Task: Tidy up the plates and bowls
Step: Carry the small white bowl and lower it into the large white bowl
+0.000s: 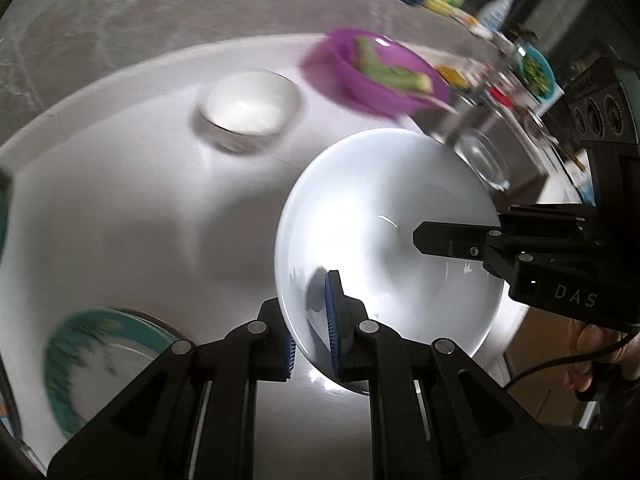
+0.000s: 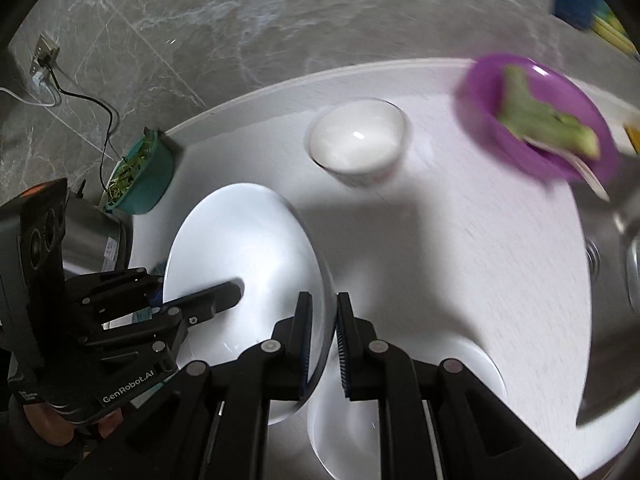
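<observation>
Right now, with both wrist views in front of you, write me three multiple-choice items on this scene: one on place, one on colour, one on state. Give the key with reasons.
1. Where is the small white bowl?
A. On the white table, apart from the big bowl
B. Inside the purple bowl
C. Between gripper fingers

2. What colour is the bowl holding green vegetables?
A. Red
B. Purple
C. Black

3. How is the large white bowl held?
A. Untouched
B. By one gripper only
C. By both grippers, clamped on opposite rims

Key: 1 A, it stands alone on the table. 2 B, the purple bowl shows in both views. 3 C, the left gripper and the right gripper each pinch its rim.
</observation>
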